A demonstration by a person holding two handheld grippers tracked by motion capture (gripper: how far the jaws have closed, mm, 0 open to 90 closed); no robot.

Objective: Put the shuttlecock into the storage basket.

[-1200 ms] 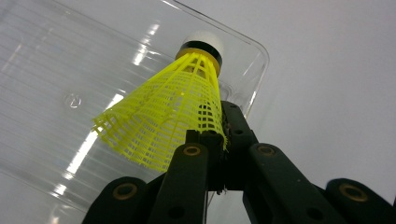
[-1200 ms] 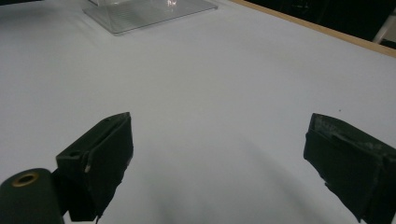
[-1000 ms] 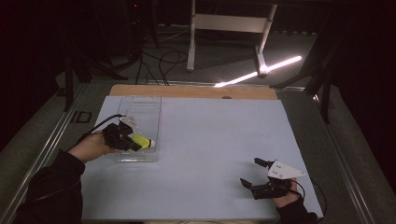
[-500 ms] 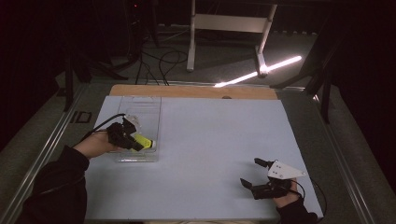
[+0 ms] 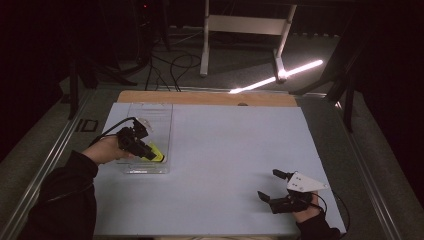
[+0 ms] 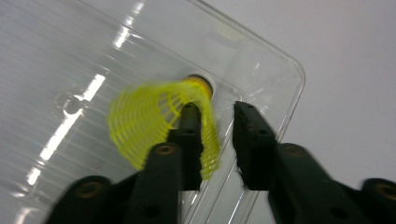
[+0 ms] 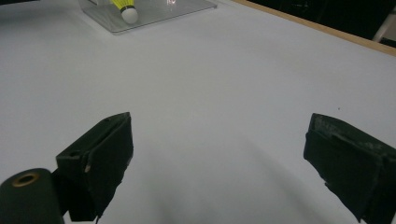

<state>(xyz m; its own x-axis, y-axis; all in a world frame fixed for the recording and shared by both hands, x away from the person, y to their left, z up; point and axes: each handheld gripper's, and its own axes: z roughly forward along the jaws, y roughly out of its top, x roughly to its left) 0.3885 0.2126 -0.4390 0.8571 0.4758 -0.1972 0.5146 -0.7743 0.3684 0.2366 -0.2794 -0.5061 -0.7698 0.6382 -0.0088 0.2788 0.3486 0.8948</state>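
My left tool [image 6: 212,135] holds its jaws a little apart around the skirt of the yellow shuttlecock [image 6: 159,119], which lies in the clear tray [image 5: 161,116] near the tabletop's [image 5: 225,150] left edge (probably just released). My right tool [image 5: 280,189] rests wide open, empty, near the front right corner.

Item count: one yellow shuttlecock [image 6: 159,116], one clear plastic tray [image 5: 162,112], two tools, left tool [image 5: 145,150] and right tool [image 5: 272,186].

Dim dark room, lit white table [image 5: 225,150], glare streaks, blurred shuttlecock [image 6: 159,116]
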